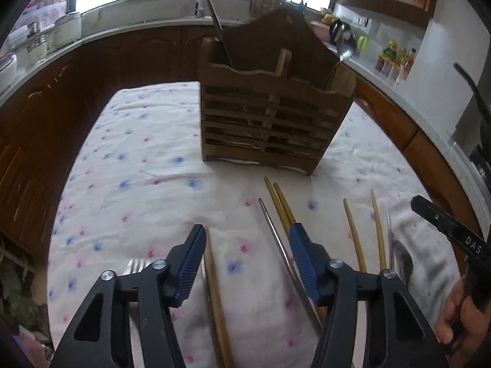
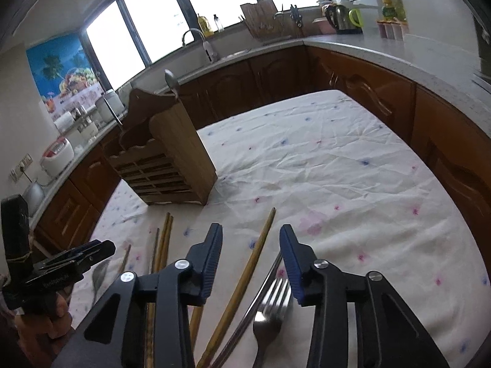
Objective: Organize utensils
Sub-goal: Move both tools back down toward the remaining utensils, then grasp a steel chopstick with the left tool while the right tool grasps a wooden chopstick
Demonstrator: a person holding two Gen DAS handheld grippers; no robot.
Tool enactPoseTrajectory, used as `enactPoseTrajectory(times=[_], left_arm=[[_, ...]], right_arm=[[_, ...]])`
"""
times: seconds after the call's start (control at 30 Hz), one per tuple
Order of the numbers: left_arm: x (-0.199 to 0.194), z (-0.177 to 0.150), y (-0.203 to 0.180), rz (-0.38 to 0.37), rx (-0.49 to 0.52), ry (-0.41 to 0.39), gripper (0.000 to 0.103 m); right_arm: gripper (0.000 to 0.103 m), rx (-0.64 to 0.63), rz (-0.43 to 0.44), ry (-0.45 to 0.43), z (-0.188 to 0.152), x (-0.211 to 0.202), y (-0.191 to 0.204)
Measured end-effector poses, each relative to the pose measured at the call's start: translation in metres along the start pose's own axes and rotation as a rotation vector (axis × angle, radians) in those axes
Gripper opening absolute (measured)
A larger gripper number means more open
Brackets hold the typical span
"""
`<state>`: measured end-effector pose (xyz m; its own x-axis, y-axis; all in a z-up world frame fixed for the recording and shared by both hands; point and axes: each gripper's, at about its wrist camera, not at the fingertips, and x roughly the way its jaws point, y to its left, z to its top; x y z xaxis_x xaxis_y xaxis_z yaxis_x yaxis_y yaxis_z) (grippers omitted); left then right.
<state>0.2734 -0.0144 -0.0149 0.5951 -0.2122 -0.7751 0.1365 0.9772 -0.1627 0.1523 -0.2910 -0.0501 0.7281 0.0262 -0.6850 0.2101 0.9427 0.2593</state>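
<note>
A slatted wooden utensil holder (image 1: pixel 270 116) (image 2: pixel 165 153) stands on the flowered tablecloth (image 1: pixel 138 159). A metal handle (image 1: pixel 214 18) and a spoon (image 1: pixel 346 52) stick out of it. Loose utensils lie in front of it. My left gripper (image 1: pixel 247 236) hangs open over a wooden chopstick (image 1: pixel 214 291) and a metal chopstick (image 1: pixel 285 260); neither pad presses on them. My right gripper (image 2: pixel 250 236) is open above another wooden chopstick (image 2: pixel 254 257), a metal chopstick (image 2: pixel 270 273) and a fork (image 2: pixel 273 294). More wooden chopsticks (image 1: pixel 353 233) and a spoon (image 1: pixel 402 260) lie between the two grippers.
Brown kitchen cabinets (image 2: pixel 276 70) and a pale counter (image 2: pixel 383 52) wrap around the table on the far and right sides. A kettle (image 2: pixel 340 18), bottles and a sink tap (image 2: pixel 193 35) stand on the counter. A hand (image 1: pixel 460 306) holds the right gripper.
</note>
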Motion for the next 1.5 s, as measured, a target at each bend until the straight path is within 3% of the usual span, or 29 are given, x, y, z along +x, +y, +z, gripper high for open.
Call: enactPoseTrajectory(times=[0.27,0.5,0.57,0.67,0.73,0.77,0.87,1.1,1.5], left_arm=[[0.039,0.017,-0.015,0.038,0.043,0.058,0.046],[0.074,0.022,-0.022,0.052,0.08,0.142,0.033],[0.079,0.023,-0.027,0.072,0.11,0.131,0.033],[0.083,0.024,-0.033,0.079,0.14,0.129,0.02],[0.085,0.023,-0.038,0.073,0.162,0.125,0.01],[0.087,0.022,-0.041,0.07,0.168,0.124,0.008],[0.09,0.021,-0.043,0.062,0.168,0.114,0.006],[0.071,0.015,-0.022,-0.055,0.07,0.106,0.002],[-0.009,0.003,-0.003,-0.17,0.005,-0.021,0.002]], right_arm=[[0.033,-0.013,-0.041,0.095,0.013,0.041,-0.002],[0.028,-0.07,-0.105,0.184,0.011,0.069,-0.001],[0.027,-0.107,-0.128,0.181,0.009,0.071,0.003],[0.025,-0.146,-0.146,0.19,0.008,0.073,0.008],[0.016,-0.162,-0.159,0.188,0.008,0.074,0.009],[0.011,-0.164,-0.159,0.186,0.008,0.074,0.008],[0.01,-0.146,-0.143,0.182,0.01,0.073,0.004],[0.006,-0.054,-0.052,0.161,0.013,0.062,0.003],[0.005,-0.055,0.059,0.057,0.026,0.004,0.026]])
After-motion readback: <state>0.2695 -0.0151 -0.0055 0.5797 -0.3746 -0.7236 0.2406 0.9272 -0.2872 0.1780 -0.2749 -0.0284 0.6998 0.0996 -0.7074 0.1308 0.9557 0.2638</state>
